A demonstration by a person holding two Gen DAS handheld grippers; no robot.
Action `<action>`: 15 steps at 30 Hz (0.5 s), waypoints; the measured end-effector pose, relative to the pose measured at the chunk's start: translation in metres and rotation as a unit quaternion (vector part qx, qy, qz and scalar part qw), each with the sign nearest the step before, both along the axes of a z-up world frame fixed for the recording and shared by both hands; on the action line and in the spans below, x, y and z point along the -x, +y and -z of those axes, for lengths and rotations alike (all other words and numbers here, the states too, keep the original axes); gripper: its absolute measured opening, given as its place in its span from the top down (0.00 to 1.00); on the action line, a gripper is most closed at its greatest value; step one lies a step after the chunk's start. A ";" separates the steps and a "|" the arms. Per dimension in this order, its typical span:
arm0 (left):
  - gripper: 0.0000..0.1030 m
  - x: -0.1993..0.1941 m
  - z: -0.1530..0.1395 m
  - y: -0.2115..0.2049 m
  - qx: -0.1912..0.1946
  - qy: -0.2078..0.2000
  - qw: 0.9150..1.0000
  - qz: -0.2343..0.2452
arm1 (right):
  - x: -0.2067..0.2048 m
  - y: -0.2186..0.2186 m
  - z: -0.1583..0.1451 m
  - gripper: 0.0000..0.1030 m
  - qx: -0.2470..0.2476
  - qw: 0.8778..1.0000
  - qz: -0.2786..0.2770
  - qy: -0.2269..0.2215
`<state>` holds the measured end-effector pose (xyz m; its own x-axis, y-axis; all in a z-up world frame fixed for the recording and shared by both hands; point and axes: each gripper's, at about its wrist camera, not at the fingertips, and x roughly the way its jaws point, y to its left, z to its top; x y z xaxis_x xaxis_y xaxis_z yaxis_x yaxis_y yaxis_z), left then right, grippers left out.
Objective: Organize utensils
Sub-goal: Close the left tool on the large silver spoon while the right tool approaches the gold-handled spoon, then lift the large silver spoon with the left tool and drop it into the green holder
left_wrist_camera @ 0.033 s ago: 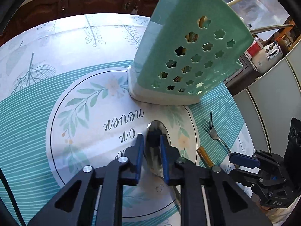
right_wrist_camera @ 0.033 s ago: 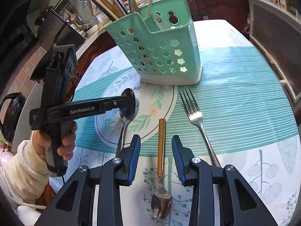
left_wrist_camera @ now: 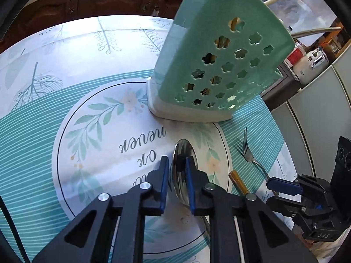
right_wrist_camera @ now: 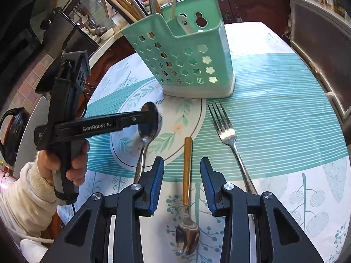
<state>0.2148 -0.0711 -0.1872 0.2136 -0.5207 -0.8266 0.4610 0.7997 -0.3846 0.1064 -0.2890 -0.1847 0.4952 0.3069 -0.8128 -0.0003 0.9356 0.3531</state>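
With the left gripper (left_wrist_camera: pixel 177 183) closing on the bowl of the silver spoon (left_wrist_camera: pixel 183 171), at 6 o'clock of the green caddy (left_wrist_camera: pixel 219 65), the curved metal may slip.

We read "GenRobot.AI" in pale letters along the side of the left gripper (right_wrist_camera: pixel 151 118), at about nine o'clock in the right wrist view. On the tablecloth (left_wrist_camera: pixel 43 131), inside its round white medallion near the centre of the left wrist view, cursive words stand upside down: "never" and "or". At four o'clock there, the right gripper (left_wrist_camera: pixel 283 186) bears small letters, perhaps "DAS".
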 end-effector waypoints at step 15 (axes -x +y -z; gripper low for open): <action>0.99 0.032 -0.047 -0.012 -0.040 -0.086 0.994 -0.048 | 0.006 -0.011 -0.007 0.66 -0.006 1.000 0.017 -0.014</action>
<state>0.1826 -0.0834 -0.1400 0.4013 -0.4250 -0.8114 0.4340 0.8683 -0.2402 0.1002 -0.3004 -0.1777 0.5283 0.2985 -0.7949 0.0214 0.9312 0.3640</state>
